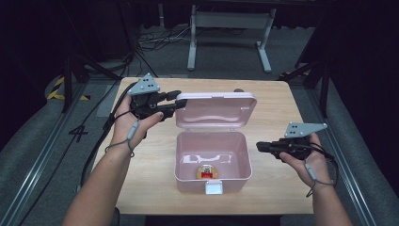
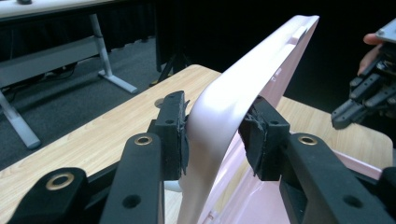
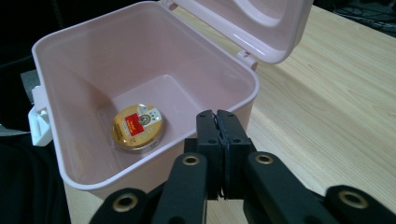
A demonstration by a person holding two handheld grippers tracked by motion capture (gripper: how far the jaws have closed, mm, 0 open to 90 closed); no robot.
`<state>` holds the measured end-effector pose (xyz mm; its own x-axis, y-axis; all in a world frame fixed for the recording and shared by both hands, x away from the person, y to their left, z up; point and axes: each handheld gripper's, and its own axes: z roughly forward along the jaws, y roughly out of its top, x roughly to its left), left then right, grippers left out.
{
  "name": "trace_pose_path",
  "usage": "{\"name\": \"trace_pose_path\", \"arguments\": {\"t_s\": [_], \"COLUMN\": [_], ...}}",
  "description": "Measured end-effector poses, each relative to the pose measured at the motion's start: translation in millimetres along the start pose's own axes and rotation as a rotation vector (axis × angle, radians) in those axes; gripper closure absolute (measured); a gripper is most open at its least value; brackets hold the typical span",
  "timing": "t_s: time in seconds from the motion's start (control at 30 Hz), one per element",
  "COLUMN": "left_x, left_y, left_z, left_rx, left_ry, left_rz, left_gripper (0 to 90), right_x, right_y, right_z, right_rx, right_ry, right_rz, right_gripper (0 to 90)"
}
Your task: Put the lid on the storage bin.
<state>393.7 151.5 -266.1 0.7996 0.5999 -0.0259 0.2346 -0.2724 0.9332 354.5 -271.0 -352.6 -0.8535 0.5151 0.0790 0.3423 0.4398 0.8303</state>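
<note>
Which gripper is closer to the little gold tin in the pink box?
The right gripper. It sits shut just outside the box's right wall, level with the tin. The left gripper is farther back, holding the lid.

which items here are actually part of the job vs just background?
In play:
- pink box, open
- its lid, edge pinched by left gripper
- round gold tin on the box floor
- white latch at the front
- right gripper, shut, empty, beside the box

Background:
- wooden table
- grey desk frame behind
- floor cables
</note>
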Motion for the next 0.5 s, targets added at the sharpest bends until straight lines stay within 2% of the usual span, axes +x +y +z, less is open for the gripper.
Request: {"name": "trace_pose_path", "arguments": {"t_s": [0.17,0.23,0.37,0.5], "left_x": [-5.3,-7.7,-14.8,-22.6], "left_y": [-3.8,-5.2,-8.4,-12.6], "left_z": [-4.2,-5.9,-8.2,-10.8], "left_rx": [-0.004,0.007,0.02,0.03], "left_ry": [-0.008,-0.027,-0.031,-0.031], "left_rz": [0.02,0.016,0.038,0.061], "left_gripper": [60.5,59.4,57.9,56.4], "right_x": [1.5,1.9,4.5,4.8], "right_y": [0.7,1.0,2.5,2.9], "right_z": [0.8,1.7,2.3,2.0], "right_rx": [-0.021,-0.036,-0.076,-0.095], "right_ry": [0.042,0.077,0.133,0.147], "right_rz": [0.0,0.004,-0.002,-0.001], "right_gripper": [90.0,90.0,90.0,90.0]}}
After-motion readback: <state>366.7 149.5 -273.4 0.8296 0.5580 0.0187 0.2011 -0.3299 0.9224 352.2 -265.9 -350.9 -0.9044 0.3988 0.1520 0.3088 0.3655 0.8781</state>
